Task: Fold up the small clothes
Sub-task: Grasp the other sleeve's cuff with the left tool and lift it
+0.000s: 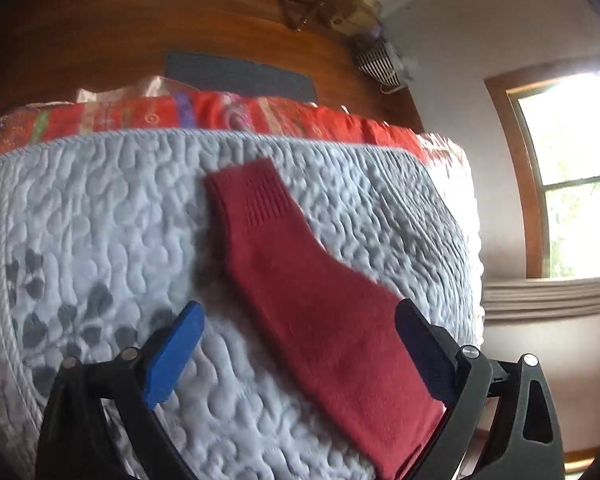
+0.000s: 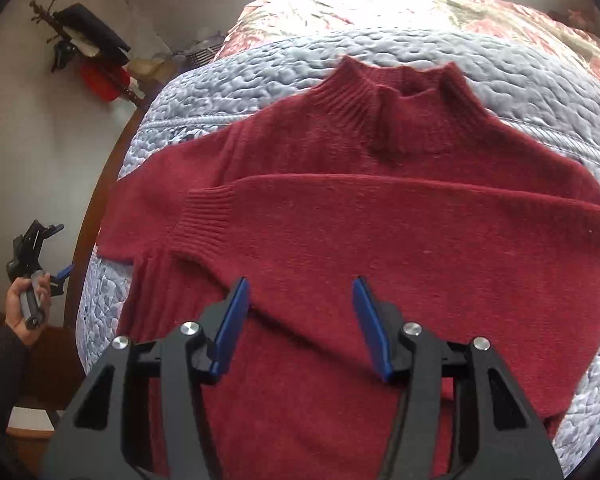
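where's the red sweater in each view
Left wrist view: only one sleeve of the red sweater shows, running from upper centre down to lower right between the open left gripper.
Right wrist view: the whole sweater fills the centre, collar at top, one sleeve folded across the chest, below the open right gripper.
Shared landmark: the pale quilted blanket under it.

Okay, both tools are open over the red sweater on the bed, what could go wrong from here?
1. The folded-over sleeve cuff on the dark red knitted sweater lies loose; a pinch by the right tool may drag it askew.
2. The other sleeve runs toward the edge of the pale quilted bedspread; the open left tool might push it off.
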{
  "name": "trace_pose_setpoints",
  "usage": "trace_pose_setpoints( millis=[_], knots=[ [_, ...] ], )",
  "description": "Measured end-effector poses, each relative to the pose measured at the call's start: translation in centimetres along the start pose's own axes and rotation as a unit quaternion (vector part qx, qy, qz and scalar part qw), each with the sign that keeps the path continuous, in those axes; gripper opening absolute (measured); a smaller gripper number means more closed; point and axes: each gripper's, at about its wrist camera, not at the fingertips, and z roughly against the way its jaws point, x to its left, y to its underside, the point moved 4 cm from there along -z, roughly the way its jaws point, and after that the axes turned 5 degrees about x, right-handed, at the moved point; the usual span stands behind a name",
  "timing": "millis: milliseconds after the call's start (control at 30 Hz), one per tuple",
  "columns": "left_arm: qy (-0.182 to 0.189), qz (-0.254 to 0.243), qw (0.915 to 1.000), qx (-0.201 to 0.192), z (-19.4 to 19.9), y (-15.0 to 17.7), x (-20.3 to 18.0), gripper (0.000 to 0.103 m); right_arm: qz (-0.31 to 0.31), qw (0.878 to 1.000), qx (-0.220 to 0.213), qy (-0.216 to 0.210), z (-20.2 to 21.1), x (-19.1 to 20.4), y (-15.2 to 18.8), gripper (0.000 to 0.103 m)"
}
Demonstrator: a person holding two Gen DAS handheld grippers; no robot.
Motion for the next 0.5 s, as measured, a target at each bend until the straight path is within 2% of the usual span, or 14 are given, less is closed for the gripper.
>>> trace_pose_setpoints(
  millis=[167, 233, 367, 400, 467, 500],
  knots=[
    [0.021, 0.055, 0.998, 0.02, -3.8, -4.4, 3.1, 0.095, 0.011, 1.0, 0.005, -0.011, -1.5, 3.7, -0.5, 0.059],
    [0.032, 0.054, 0.9975, 0.032, -5.0, -4.9, 3.0, 0.089, 0.012, 1.0, 0.008, -0.009, -1.9, 4.5, -0.5, 0.061],
    [0.002, 0.043, 0.998, 0.046, -7.2, -5.4, 3.3, 0.087, 0.015, 1.0, 0.015, -0.007, -2.6, 5.4, -0.2, 0.063],
    [-0.008, 0.045, 0.9977, 0.049, -7.7, -5.6, 3.5, 0.083, 0.016, 1.0, 0.018, -0.006, -2.8, 5.5, 0.0, 0.063],
    [-0.023, 0.051, 0.9972, 0.051, -8.2, -6.0, 3.9, 0.065, 0.015, 1.0, 0.021, -0.002, -3.1, 5.4, 0.2, 0.063],
    [-0.027, 0.052, 0.9969, 0.052, -8.3, -6.0, 4.1, 0.043, 0.012, 1.0, 0.023, -0.002, -3.1, 5.3, 0.4, 0.063]
  ],
)
